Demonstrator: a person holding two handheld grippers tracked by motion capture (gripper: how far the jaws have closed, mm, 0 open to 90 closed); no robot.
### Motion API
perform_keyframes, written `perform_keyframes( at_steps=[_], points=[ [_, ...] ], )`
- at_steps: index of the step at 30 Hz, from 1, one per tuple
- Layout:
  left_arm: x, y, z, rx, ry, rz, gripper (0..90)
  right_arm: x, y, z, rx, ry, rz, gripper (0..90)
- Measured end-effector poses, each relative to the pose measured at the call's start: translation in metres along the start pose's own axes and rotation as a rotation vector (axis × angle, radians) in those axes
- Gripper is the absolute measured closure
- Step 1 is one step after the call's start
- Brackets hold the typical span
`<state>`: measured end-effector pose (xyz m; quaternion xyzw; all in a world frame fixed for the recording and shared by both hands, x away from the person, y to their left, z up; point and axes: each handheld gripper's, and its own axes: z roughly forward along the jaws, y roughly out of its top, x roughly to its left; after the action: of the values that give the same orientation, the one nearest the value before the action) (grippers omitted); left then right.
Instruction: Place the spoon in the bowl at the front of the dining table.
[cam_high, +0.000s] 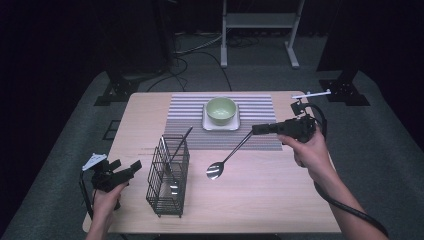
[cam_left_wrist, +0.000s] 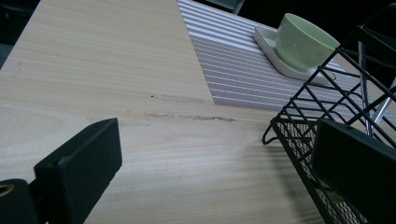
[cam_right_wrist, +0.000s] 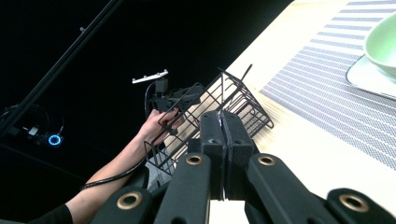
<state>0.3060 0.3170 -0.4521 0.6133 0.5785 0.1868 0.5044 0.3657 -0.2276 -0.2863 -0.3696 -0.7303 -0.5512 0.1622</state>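
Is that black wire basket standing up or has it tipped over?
Upright. The black wire cutlery basket stands on its base on the pale wooden table, open end up, with metal utensils poking out the top.

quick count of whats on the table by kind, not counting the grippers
Wire basket: 1
Bowl: 1
Plate under the bowl: 1
Striped placemat: 1
Utensils: 2, a spoon held above the table and one standing in the basket
Total: 6

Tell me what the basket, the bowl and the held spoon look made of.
Basket: thin black wire in an open grid, probably coated metal. Bowl: smooth pale green with a soft sheen, likely glazed ceramic. Spoon, held by the right gripper: shiny, reflective silver, likely steel.
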Motion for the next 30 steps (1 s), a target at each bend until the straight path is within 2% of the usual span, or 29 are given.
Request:
perform_keyframes(
  at_steps=[11,30],
  points=[
    [0.001,0.0,-0.001,-0.001,0.003,0.002,1.0,-0.017,-0.013,-0.009,-0.008,-0.022,0.037,88.9],
    [0.001,0.0,-0.001,-0.007,0.005,0.0,1.0,-0.038,-0.027,-0.021,-0.023,-0.055,0.082,89.0]
  ],
)
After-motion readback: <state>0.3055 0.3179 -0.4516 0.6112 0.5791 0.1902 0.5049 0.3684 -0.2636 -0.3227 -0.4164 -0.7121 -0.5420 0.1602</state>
